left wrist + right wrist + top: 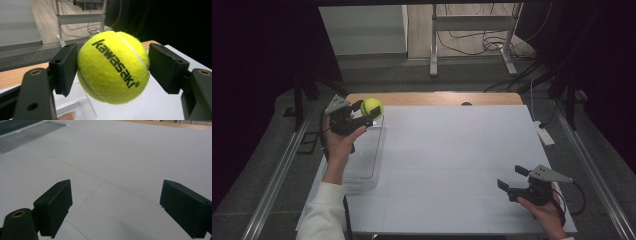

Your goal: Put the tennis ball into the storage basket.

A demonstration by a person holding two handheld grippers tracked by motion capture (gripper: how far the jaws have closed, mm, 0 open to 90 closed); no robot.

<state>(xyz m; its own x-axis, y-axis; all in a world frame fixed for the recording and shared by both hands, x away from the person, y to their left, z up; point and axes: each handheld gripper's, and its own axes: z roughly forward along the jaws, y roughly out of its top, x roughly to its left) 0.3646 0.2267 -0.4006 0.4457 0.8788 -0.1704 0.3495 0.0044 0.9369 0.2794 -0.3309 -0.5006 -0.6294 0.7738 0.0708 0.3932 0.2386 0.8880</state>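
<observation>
White sheeting covered the table, dark room all round. Upper left of the high view, the left gripper had its jaws clamped on a yellow tennis ball above a clear tray. I'd lower it gently before letting go. Right gripper sat wide open, empty. Ball read "kawasaki".

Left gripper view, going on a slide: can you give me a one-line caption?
Two black jaws of the left gripper clamp a fuzzy yellow-green tennis ball printed "kawasaki".

A lab: dark curtains, white-covered table, loose floor cables, metal frame.
</observation>
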